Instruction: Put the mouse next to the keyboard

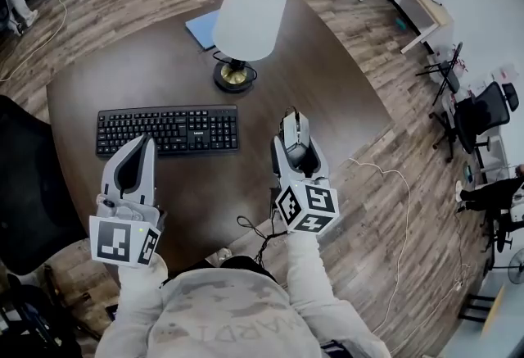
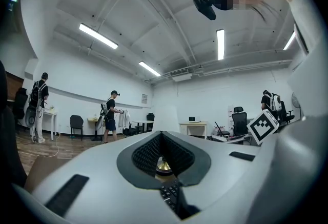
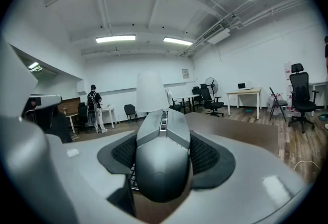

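A grey mouse (image 1: 292, 129) is clamped between the jaws of my right gripper (image 1: 294, 138), right of the black keyboard (image 1: 168, 130) and seemingly just above the round dark table (image 1: 327, 86). In the right gripper view the mouse (image 3: 161, 164) fills the gap between the jaws of that gripper (image 3: 161, 136), nose pointing away. My left gripper (image 1: 145, 145) hovers just in front of the keyboard's left half, jaws closed together and holding nothing. Through the left gripper (image 2: 163, 138), between its pads, a strip of the keyboard (image 2: 171, 195) shows.
A lamp with a white shade (image 1: 250, 14) and a brass base (image 1: 235, 76) stands behind the keyboard, with a blue notebook (image 1: 203, 27) beyond it. A black chair (image 1: 24, 176) is at my left. A dark cable (image 1: 255, 235) hangs at the table's near edge.
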Demonstrator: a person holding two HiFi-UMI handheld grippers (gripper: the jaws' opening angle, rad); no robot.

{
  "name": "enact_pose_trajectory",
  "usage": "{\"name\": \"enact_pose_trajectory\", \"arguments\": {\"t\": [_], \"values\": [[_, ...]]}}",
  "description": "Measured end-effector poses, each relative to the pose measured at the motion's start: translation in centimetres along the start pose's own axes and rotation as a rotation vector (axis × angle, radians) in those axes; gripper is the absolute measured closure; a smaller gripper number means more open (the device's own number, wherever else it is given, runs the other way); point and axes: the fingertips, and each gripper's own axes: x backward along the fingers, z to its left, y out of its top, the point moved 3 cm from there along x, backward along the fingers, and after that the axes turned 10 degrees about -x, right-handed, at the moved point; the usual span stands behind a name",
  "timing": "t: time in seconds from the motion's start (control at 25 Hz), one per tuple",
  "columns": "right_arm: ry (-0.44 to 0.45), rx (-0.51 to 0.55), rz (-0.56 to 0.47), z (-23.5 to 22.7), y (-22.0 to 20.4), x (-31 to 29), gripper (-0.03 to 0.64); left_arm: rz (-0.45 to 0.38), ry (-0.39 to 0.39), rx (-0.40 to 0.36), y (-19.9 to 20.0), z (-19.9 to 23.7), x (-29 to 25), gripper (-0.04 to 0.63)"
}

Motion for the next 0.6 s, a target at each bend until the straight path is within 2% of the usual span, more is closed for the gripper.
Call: {"name": "enact_pose_trajectory", "arguments": {"t": [0.6], "values": [[-0.064, -0.012, 0.174, -2.3, -5.3, -6.4, 0.311, 0.052, 0.012, 0.025, -3.0, 2.2, -1.9, 0.589]]}}
